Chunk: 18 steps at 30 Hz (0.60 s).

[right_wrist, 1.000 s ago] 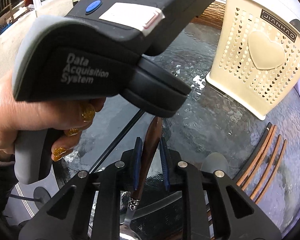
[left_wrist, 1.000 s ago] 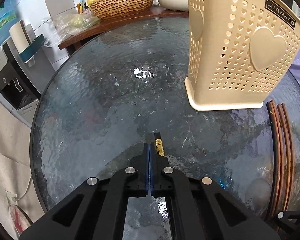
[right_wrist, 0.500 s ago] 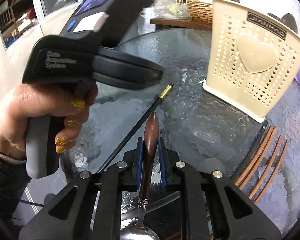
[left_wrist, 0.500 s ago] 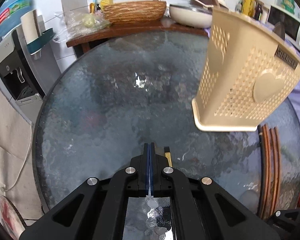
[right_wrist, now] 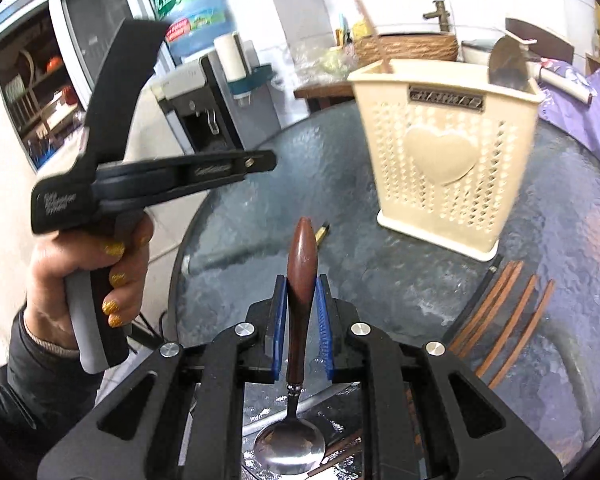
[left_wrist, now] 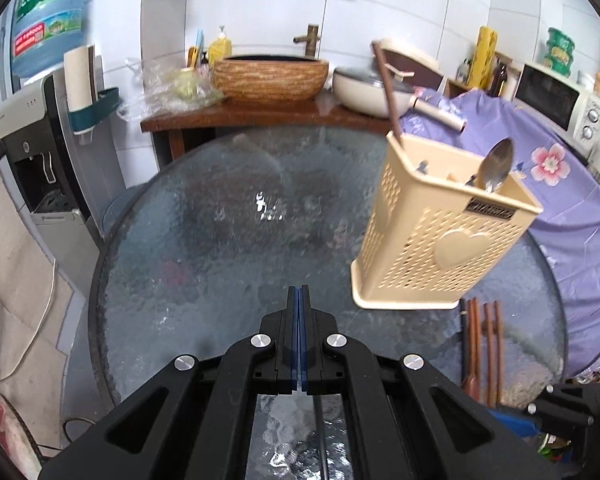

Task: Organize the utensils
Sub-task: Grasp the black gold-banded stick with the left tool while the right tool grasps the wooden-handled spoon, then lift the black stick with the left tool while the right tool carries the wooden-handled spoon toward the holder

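Utensils are what we are sorting, and the one in play is a steel spoon with a dark reddish wooden handle [right_wrist: 301, 280]. Our right gripper [right_wrist: 302, 300] has its blue pads clamped on that handle, bowl hanging back toward the camera and handle tip pointing forward at the cream perforated plastic utensil basket with a raised heart [right_wrist: 446, 152]. We judge this grip is chosen so the handle can drop in first, matching the steel spoon [left_wrist: 496, 166] that stands bowl-up in the basket beside a brown stick-like utensil [left_wrist: 388, 88].

Our left gripper [left_wrist: 299, 308] is pressed fully closed. A thin black rod [left_wrist: 322, 432] runs back from between its pads, and in the right wrist view a black chopstick with a gold tip [right_wrist: 320, 232] shows below that tool, so we take it as held, though the contact itself is hard to see.

Several brown wooden chopsticks [right_wrist: 508, 312] lie loose on the round textured glass table [left_wrist: 220, 240] just beside the basket, waiting.

Writing: the left tool's grey housing carries small white lettering and the basket a dark nameplate [left_wrist: 492, 211], both too blurred to read here.
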Tool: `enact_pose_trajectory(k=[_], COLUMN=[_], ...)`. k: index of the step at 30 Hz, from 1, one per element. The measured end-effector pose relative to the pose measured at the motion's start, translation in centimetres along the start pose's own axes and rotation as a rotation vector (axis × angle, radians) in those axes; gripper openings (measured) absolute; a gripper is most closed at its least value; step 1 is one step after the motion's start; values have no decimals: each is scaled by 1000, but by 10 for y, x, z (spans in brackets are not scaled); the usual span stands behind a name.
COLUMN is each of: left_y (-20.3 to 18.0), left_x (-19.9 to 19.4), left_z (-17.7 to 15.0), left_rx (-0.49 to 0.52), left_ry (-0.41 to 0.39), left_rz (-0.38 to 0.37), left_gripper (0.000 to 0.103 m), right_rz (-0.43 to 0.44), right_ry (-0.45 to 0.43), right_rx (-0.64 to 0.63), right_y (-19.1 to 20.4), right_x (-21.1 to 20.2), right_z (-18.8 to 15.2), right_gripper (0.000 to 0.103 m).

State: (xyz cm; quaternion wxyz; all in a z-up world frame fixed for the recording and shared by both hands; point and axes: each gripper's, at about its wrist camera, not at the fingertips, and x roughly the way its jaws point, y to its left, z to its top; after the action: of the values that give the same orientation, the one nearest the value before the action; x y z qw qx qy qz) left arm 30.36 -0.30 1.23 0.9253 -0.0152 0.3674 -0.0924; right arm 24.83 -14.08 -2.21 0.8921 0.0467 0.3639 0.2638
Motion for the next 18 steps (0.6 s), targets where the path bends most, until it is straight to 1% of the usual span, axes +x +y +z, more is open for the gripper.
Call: enact_pose_trajectory(k=[6, 11, 15, 16, 18], left_y=[-6, -10, -10, -11, -15], left_x=[-21, -29, -23, -19, -8], left_z=[6, 10, 8, 6, 0], left_rx=[-2, 8, 24, 27, 70], left_ry=[-57, -75, -47, -30, 11], left_rz=[-31, -37, -38, -31, -2], left_gripper=[0, 0, 0, 0, 0], right_rz=[-9, -20, -26, -26, -25], right_ry=[-54, -69, -70, -70, -72], right_rx=[2, -2, 0, 2, 8], right_y=[-3, -4, -5, -4, -4], right_x=[-17, -24, -25, -25, -25], right_z=[10, 14, 13, 13, 13], right_gripper=[16, 15, 15, 15, 15])
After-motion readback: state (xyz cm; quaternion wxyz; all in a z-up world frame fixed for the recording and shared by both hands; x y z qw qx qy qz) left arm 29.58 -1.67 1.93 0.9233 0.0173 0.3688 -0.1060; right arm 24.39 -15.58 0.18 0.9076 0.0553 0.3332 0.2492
